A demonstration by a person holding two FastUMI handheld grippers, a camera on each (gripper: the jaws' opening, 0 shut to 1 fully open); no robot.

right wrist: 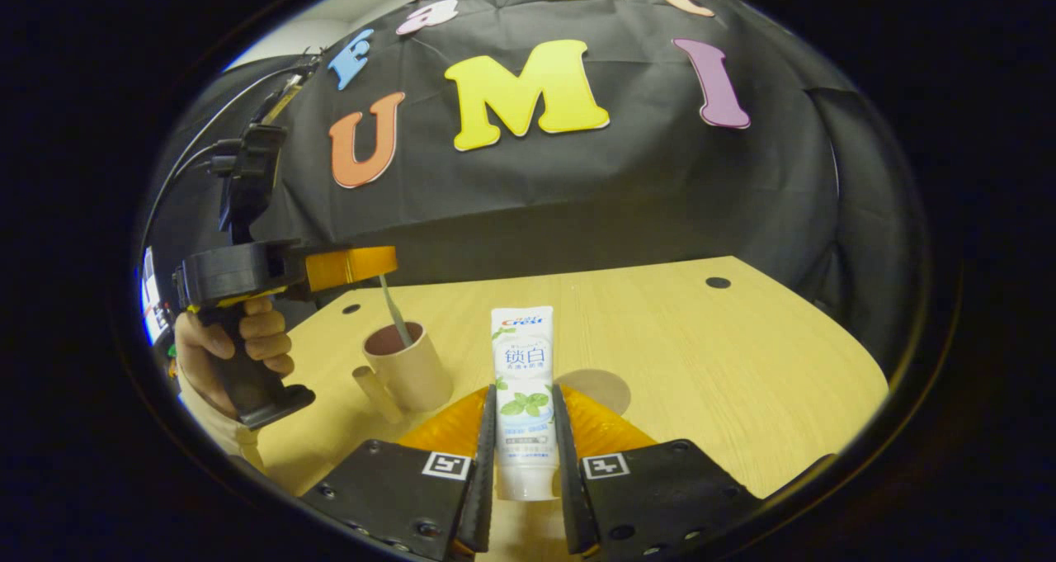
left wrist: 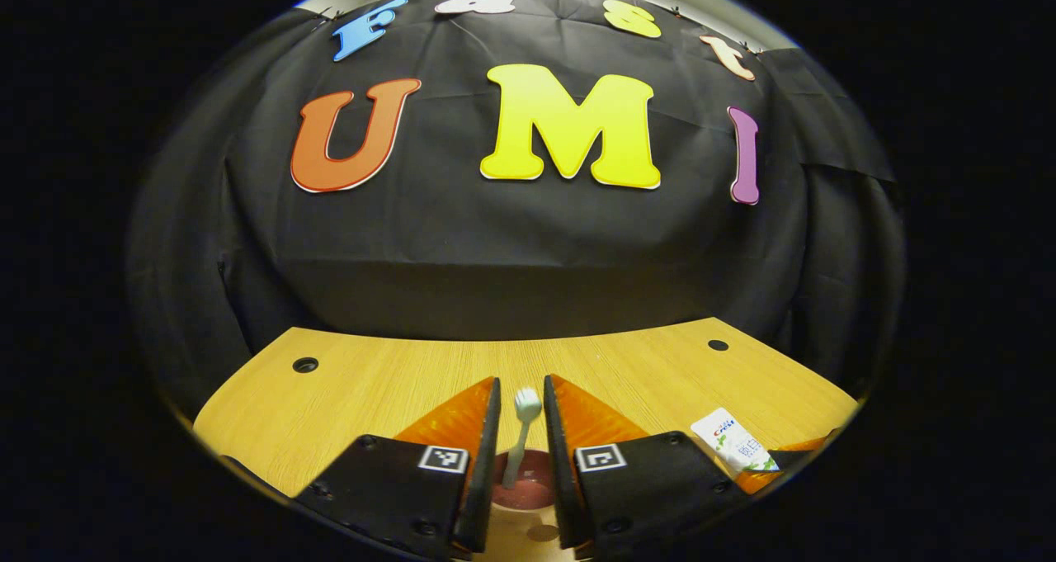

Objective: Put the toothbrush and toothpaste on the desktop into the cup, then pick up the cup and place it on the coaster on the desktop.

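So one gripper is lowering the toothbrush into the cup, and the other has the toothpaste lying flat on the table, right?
Not quite. In the right gripper view the right gripper holds the toothpaste upright between its fingers, not flat on the table. The toothbrush does reach into the cup.

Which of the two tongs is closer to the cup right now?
Left. The left tongs hang right above the cup, lowering the toothbrush into it. The right tongs sit off to its side, clamped on the toothpaste tube.
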